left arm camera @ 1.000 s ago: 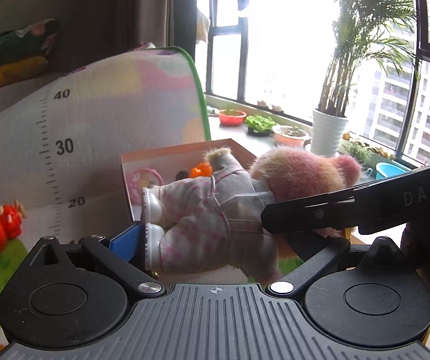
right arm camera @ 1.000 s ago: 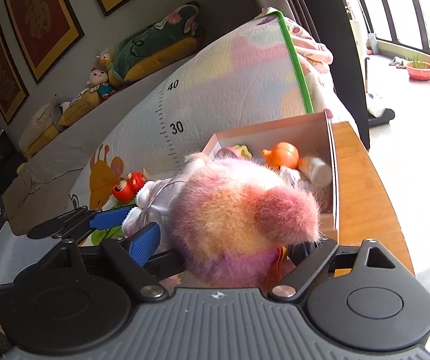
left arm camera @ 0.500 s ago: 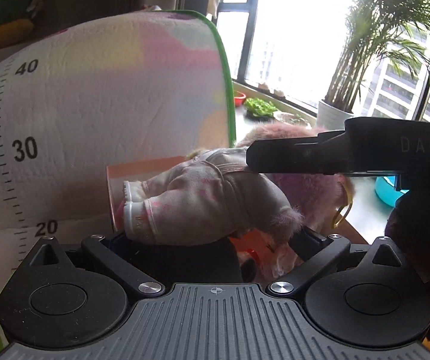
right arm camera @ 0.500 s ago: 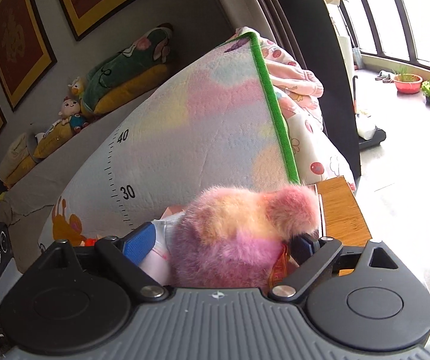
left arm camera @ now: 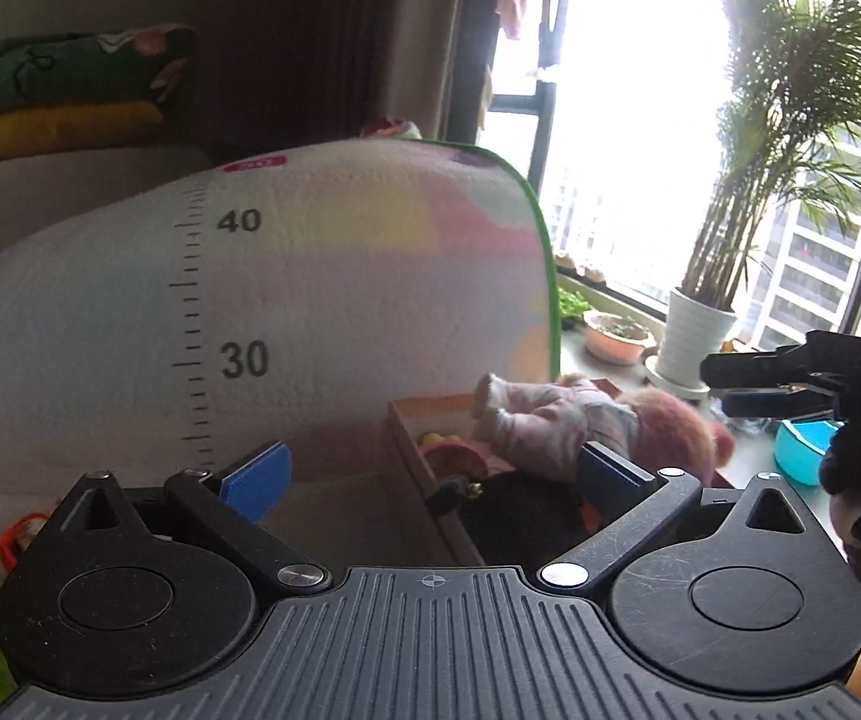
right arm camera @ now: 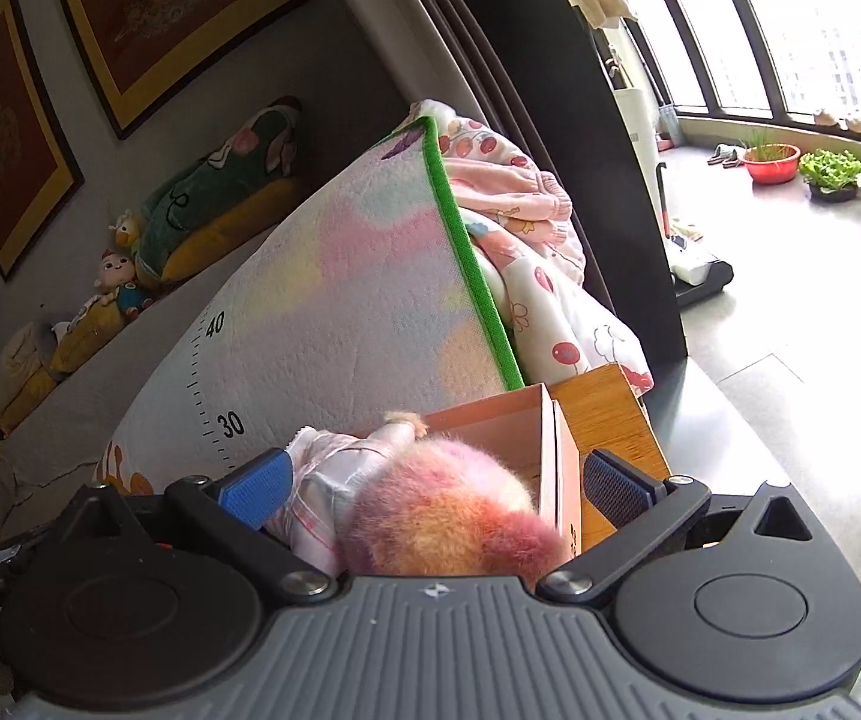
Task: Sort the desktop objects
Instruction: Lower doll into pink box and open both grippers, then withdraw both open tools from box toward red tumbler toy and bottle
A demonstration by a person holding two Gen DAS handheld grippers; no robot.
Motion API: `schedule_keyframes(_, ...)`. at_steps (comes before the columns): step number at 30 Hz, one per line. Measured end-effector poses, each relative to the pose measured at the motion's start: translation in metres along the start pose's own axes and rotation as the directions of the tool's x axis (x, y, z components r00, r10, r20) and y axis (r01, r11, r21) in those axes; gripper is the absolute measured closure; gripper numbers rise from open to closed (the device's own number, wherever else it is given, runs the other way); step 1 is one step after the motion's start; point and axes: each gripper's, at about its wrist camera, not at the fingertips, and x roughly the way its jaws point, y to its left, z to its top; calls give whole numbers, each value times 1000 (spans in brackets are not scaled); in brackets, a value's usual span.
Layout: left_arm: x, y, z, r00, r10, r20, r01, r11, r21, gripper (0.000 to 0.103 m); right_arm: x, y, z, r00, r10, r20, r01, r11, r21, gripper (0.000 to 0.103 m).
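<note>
Left wrist view: looking along the left tool (left arm camera: pixel 433 474), jaws spread wide with nothing between the blue pads (left arm camera: pixel 257 480). Showing a plush doll (left arm camera: pixel 586 426) with pink fuzzy hair and pale checked clothes, lying on its side across the top of an open cardboard box (left arm camera: pixel 412 438), white shoes pointing toward the play mat (left arm camera: pixel 310 312). Revealing small toys inside the box beneath the doll, among them a yellow-and-pink piece (left arm camera: pixel 451 450), too blurred to name. Standing the mat upright just behind the box, printed with a ruler scale reading 30 and 40. Catching the right tool (left arm camera: pixel 724 387) at the right edge, hovering apart from the doll's head, fingers close together as seen from here. Placing a potted palm (left arm camera: pixel 790 180) by the bright window beyond.

Right wrist view: looking along the right tool (right arm camera: pixel 433 489), jaws wide, gripping nothing. Showing the doll (right arm camera: pixel 448 510) lying between the spread pads, hair close to the camera, left blue pad (right arm camera: pixel 256 486) just beside the clothed body; contact impossible to judge. Resting the doll in the box (right arm camera: pixel 556 456), which is sitting on a wooden surface (right arm camera: pixel 604 402) against the mat (right arm camera: pixel 340 312). Lining up stuffed toys (right arm camera: pixel 124 288) on a ledge under framed pictures.
</note>
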Motion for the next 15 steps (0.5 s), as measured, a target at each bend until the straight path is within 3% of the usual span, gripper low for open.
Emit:
schedule_keyframes(5, -15, 34, -28, 989, 142, -52, -143, 989, -23, 0, -9, 25, -11, 1000, 20, 5, -19, 998, -63, 0)
schedule_keyframes(10, -29, 45, -48, 984, 162, -74, -162, 987, 7, 0, -9, 69, -36, 996, 86, 11, -82, 979, -188, 0)
schedule_keyframes(13, -33, 50, -57, 982, 173, -81, -172, 985, 19, 0, -7, 94, -61, 992, 124, 23, -112, 952, -286, 0)
schedule_keyframes(15, -33, 54, -61, 979, 192, -74, -191, 981, 22, 0, -4, 110, -76, 989, 150, -12, -145, 927, -347, 0)
